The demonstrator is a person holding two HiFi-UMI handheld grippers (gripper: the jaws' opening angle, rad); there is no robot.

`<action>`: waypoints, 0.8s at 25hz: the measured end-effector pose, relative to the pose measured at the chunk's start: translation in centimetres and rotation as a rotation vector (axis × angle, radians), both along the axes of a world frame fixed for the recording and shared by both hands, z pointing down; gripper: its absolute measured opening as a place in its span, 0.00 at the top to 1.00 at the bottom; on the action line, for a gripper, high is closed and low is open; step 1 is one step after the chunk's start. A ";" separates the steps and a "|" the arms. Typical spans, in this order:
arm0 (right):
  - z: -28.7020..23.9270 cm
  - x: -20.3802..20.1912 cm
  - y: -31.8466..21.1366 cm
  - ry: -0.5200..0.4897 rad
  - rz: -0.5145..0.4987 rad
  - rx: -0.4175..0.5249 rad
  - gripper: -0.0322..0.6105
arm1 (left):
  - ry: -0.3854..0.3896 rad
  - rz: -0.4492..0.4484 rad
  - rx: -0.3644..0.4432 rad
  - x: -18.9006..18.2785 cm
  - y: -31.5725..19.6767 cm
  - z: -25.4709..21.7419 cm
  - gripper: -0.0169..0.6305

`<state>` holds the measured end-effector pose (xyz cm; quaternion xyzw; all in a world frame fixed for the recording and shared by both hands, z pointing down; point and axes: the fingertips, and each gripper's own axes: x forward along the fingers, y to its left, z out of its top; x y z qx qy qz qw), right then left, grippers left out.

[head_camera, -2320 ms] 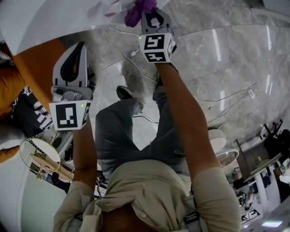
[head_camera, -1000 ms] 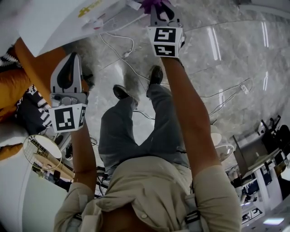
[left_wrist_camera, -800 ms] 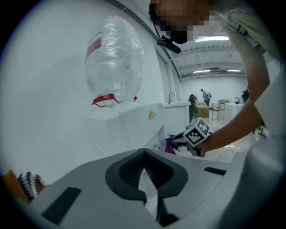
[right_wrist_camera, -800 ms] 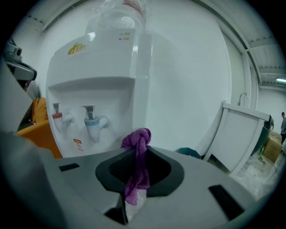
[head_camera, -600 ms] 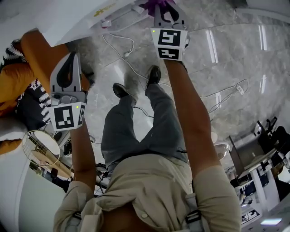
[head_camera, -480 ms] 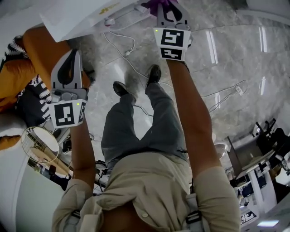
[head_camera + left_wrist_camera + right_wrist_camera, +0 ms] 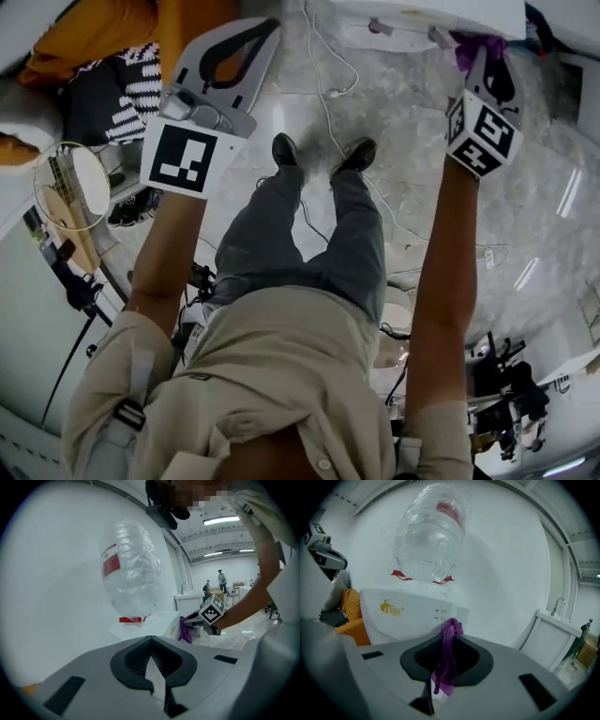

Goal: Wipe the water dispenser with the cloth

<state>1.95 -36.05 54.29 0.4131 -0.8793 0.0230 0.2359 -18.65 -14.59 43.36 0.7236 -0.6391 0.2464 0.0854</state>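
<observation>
Over marble floor, right hand-held gripper, now farther right, tight on cloth; left hand-held gripper closed.

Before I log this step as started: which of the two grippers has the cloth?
The right gripper: a purple cloth is pinched between its jaws, facing the water dispenser. The left gripper has its jaws shut on nothing.
</observation>
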 end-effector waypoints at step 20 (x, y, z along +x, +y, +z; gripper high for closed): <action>-14.6 -2.6 13.0 -0.023 -0.247 -0.008 0.85 | 0.007 -0.188 0.184 -5.8 13.0 -17.1 0.95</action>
